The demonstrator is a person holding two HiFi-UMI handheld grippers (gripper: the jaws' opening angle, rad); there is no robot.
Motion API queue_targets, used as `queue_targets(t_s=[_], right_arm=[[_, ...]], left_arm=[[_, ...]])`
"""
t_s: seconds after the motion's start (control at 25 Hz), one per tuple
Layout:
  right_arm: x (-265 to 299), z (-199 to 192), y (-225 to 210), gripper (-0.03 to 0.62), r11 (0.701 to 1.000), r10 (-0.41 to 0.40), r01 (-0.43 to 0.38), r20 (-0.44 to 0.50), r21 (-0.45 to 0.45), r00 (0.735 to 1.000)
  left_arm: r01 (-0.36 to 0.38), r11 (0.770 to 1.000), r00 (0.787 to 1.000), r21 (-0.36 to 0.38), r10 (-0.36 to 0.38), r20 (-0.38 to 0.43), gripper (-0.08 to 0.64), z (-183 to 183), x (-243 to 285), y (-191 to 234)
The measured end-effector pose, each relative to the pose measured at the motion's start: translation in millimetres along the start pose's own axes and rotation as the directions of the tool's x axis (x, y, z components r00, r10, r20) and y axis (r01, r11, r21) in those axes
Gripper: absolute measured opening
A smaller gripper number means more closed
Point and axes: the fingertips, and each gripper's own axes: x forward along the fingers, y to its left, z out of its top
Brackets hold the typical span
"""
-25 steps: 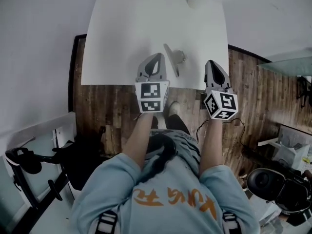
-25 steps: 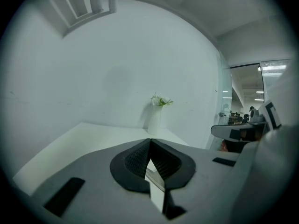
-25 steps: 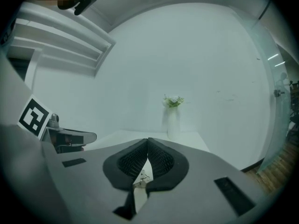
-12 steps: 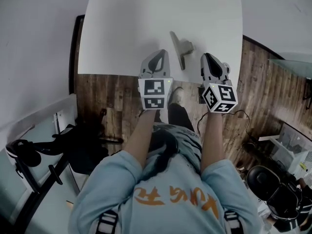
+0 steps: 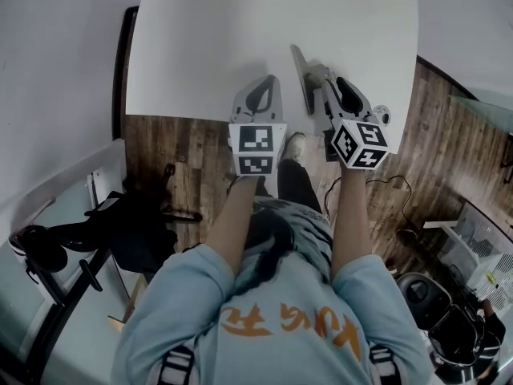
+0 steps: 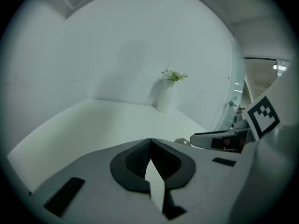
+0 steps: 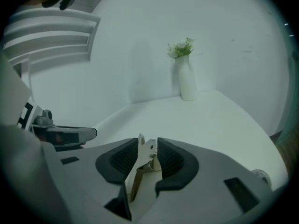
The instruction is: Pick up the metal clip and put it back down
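The metal clip (image 5: 303, 77) lies on the white table (image 5: 208, 46) near its front edge. My right gripper (image 5: 325, 84) has come down over it. In the right gripper view the clip (image 7: 148, 154) stands upright in the gap between the two dark pads (image 7: 122, 161). The right gripper's (image 7: 149, 142) jaws have just been opening and now stand apart around the clip; I see no squeeze on it. My left gripper (image 5: 267, 83) hovers over the table's front edge, left of the clip. Its jaws (image 6: 150, 140) meet at the tip with nothing between them.
A white vase with flowers (image 7: 187, 80) stands at the table's far edge, also seen in the left gripper view as the vase (image 6: 165, 96). Wooden floor (image 5: 176, 159) lies below the front edge. Dark exercise equipment (image 5: 72, 239) sits at the left.
Both grippers have dropped toward the table. The right one moved from beside the clip to right over it, and the clip now sits between its jaws.
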Motion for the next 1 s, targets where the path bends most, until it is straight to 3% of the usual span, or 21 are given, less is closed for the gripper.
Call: queue_targets(t_s=[0.36,0.56,0.68,1.0], right_arm=[[31,-21,-5,0.148,0.996,0.022,-0.014,-0.091,0.084,0.996],[35,-25,-6,0.092,0.972,0.059,-0.038,-0.086,0.232,0.995],[33,-19,0,0.045,0.96,0.072,-0.053,-0.061,0.275,0.996],[20,3,22,0.035,0.986,-0.001,0.009,-0.048,0.164,0.999]], left_arm=[[-0.019,0.999,0.999,-0.036,0.018,-0.033,0.02,-13,9,13],[-0.033,0.998,0.999,-0.047,0.031,-0.026,0.02,-11,6,21],[-0.039,0.998,0.999,-0.049,0.038,-0.01,0.02,-4,2,26],[-0.031,0.999,0.998,-0.042,0.034,0.051,0.02,19,-14,33]])
